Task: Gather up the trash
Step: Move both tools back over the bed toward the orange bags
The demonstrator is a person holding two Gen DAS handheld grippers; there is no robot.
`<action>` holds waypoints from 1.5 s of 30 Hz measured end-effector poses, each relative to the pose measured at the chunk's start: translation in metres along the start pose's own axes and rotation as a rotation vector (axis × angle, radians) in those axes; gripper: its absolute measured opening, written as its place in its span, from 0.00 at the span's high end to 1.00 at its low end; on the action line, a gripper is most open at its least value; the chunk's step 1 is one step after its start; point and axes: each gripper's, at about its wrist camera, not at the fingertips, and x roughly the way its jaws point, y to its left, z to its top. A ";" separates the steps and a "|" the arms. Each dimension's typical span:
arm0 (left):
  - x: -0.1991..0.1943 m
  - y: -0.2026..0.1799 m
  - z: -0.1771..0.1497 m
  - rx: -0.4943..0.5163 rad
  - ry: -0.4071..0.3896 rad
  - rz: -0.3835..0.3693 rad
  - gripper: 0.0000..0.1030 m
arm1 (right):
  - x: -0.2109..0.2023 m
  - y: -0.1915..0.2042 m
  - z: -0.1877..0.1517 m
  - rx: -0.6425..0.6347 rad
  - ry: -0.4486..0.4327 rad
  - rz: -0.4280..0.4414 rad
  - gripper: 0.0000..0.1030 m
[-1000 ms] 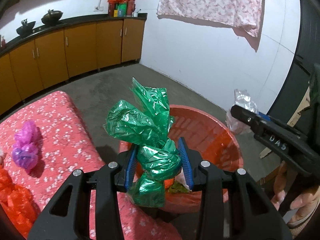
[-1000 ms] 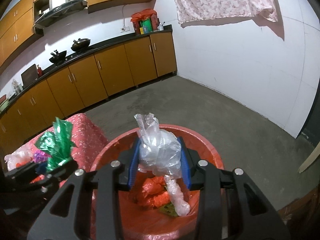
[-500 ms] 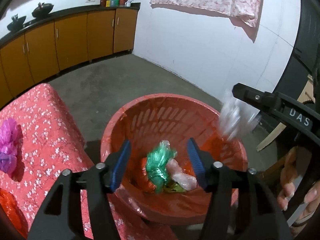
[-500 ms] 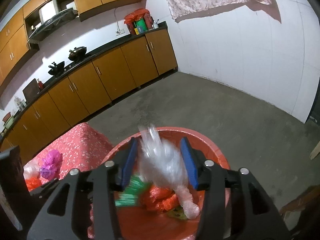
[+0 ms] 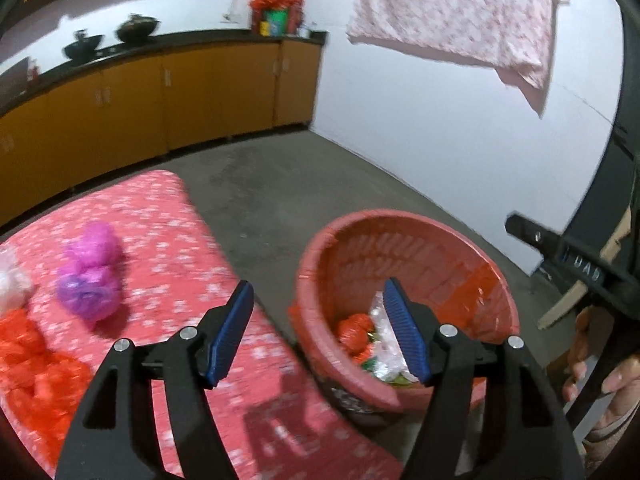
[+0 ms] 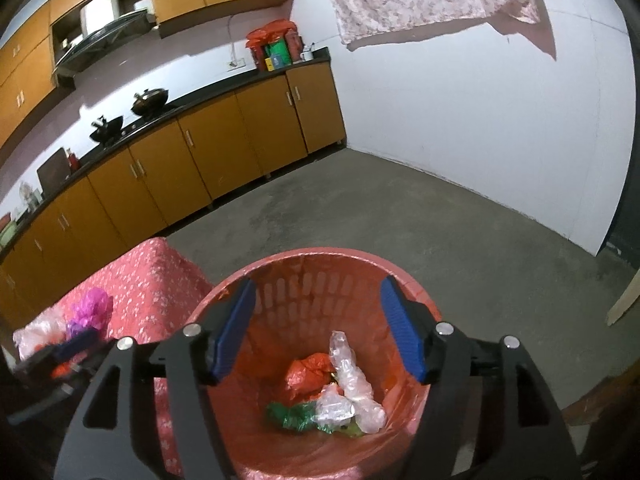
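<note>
The right hand-held gripper (image 6: 316,328) hangs spread and empty above the red basket (image 6: 304,268) of crumpled bags (image 6: 340,392).

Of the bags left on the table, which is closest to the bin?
The purple bag. It lies nearer the bin than the red bags and the white bag at the left edge.

1 s ago both grippers were clamped on trash; now both are spread wide w/ nothing between the pads. Left gripper (image 5: 318,330) let go of the green bag (image 6: 292,414), which now lies at the bottom of the red basket (image 6: 320,264). Right gripper (image 6: 316,326) dropped the clear bag (image 6: 348,376); it rests in the basket beside the orange bag (image 6: 306,372). Left view has swung left: the basket sits to the right, and more of the pink floral cloth (image 5: 168,240) w/ the purple bag (image 5: 90,270) shows.
</note>
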 end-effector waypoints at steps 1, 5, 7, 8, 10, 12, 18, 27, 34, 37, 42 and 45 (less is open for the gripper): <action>-0.010 0.009 0.000 -0.016 -0.015 0.019 0.34 | -0.001 0.004 0.000 -0.012 0.001 0.001 0.38; -0.047 0.043 -0.005 -0.073 -0.074 0.102 0.28 | -0.005 0.031 -0.006 -0.083 0.005 0.029 0.38; -0.070 0.062 -0.010 -0.098 -0.112 0.158 0.28 | -0.008 0.052 -0.012 -0.118 0.012 0.068 0.38; -0.080 0.071 -0.014 -0.107 -0.126 0.188 0.27 | -0.009 0.060 -0.014 -0.132 0.015 0.087 0.38; -0.103 0.094 -0.024 -0.130 -0.151 0.273 0.27 | -0.013 0.087 -0.021 -0.176 0.026 0.143 0.38; -0.119 0.112 -0.031 -0.154 -0.158 0.340 0.27 | -0.016 0.110 -0.028 -0.211 0.037 0.189 0.38; -0.165 0.187 -0.070 -0.280 -0.143 0.563 0.27 | -0.025 0.195 -0.063 -0.331 0.091 0.344 0.38; -0.198 0.241 -0.115 -0.378 -0.118 0.707 0.27 | -0.031 0.293 -0.106 -0.473 0.124 0.435 0.45; -0.201 0.251 -0.123 -0.397 -0.115 0.689 0.27 | -0.009 0.318 -0.122 -0.488 0.195 0.412 0.47; -0.198 0.251 -0.127 -0.391 -0.109 0.677 0.27 | -0.006 0.328 -0.133 -0.525 0.210 0.418 0.47; -0.193 0.251 -0.127 -0.391 -0.102 0.656 0.27 | 0.005 0.333 -0.144 -0.536 0.253 0.420 0.47; -0.190 0.247 -0.126 -0.384 -0.098 0.644 0.27 | 0.011 0.333 -0.149 -0.528 0.286 0.436 0.51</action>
